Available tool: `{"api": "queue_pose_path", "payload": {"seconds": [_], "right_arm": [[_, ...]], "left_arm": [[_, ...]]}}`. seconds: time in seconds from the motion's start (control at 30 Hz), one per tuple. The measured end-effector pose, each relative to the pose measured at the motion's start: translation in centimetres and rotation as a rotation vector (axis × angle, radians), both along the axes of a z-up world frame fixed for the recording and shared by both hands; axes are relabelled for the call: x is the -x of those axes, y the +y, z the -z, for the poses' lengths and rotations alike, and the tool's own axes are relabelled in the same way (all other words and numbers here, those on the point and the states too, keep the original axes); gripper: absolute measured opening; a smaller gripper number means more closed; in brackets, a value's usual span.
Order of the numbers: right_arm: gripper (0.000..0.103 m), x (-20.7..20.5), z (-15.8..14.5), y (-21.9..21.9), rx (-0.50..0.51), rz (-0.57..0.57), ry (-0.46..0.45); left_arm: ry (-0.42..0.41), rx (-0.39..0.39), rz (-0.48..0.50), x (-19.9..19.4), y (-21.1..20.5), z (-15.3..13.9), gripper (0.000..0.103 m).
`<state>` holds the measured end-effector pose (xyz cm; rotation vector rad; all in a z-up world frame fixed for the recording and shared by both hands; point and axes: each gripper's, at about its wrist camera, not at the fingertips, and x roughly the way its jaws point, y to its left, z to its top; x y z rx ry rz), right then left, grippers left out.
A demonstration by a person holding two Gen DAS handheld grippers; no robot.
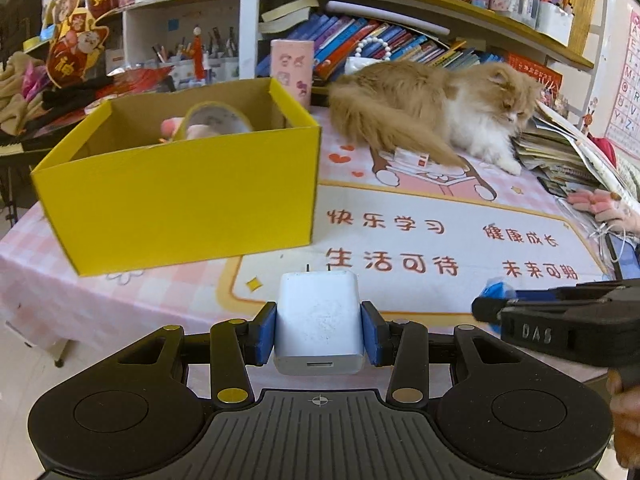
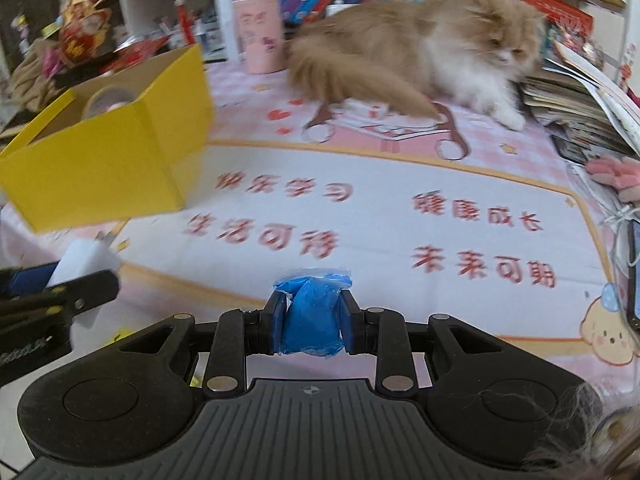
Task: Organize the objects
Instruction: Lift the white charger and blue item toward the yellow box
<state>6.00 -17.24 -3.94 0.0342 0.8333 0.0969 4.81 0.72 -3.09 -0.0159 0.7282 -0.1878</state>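
Observation:
My left gripper is shut on a white USB charger block, its prongs pointing away, above the near edge of the table. My right gripper is shut on a crumpled blue plastic packet. The right gripper also enters the left wrist view from the right, with the blue packet at its tip. The left gripper with the charger shows at the left of the right wrist view. An open yellow cardboard box stands ahead on the left. Inside it lies a roll of clear tape.
A fluffy ginger and white cat lies at the back of the pink printed tablecloth. A pile of books and papers sits at the right, a pink cup behind the box, and cluttered shelves beyond. A phone lies at the right edge.

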Motion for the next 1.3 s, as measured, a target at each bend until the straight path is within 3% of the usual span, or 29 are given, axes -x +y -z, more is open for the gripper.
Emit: {"api": "queue_pose_path", "payload": {"seconds": [0.77,1.3], "right_arm": [[0.026,4.4,-0.4,10.3,0.009,-0.173,-0.032],[0.026,4.6,-1.3,15.4,0.022,-0.273,-0.069]], "left_arm": [[-0.038,-0.023,-0.093,5.3,8.2,-0.6,0.041],[-0.085,-0.004,-0.151,5.8,12.4,-1.6,0.041]]}}
